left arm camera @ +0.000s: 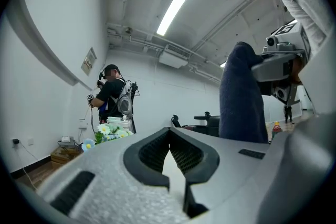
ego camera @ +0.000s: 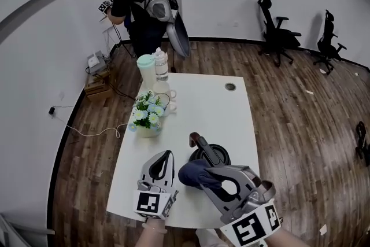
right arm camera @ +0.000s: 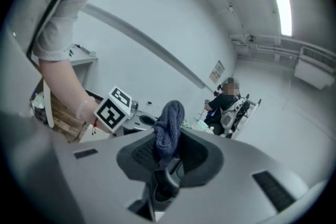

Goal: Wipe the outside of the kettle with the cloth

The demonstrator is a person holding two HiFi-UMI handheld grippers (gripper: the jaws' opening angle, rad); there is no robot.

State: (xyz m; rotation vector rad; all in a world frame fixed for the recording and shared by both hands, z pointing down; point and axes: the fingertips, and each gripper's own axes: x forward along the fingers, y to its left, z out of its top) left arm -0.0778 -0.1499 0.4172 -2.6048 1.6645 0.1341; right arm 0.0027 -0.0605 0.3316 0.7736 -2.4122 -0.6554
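1. Head view: a black, round electric kettle (ego camera: 213, 154) with a curved handle is seen on the white rectangular table (ego camera: 214, 107), near its front edge. A dark blue knitted cloth (ego camera: 193, 173) is bunched at the kettle's 7 o'clock, just beside or against its wall; contact cannot be confirmed.
2. The right gripper (ego camera: 209, 174) is clamped on the cloth. In the right gripper view the fabric is pinched between the pads and stands up past the tips.
3. The left gripper (ego camera: 167, 154) is closed on nothing, its tips pressed together. It is held at the cloth's 9 o'clock, apart from the kettle.
4. The wipe is judged to be barely under way. A broad fold of cloth should be pressed onto the wall and drawn round it. The handle could be steadied by the left gripper once its jaws are parted, since a light kettle may slide or tip.
5. The right gripper is held at the kettle's 5 o'clock and aimed toward 10 o'clock. The left gripper is aimed at 12 o'clock. Both are judged to be tilted upward, as ceiling fills their views.
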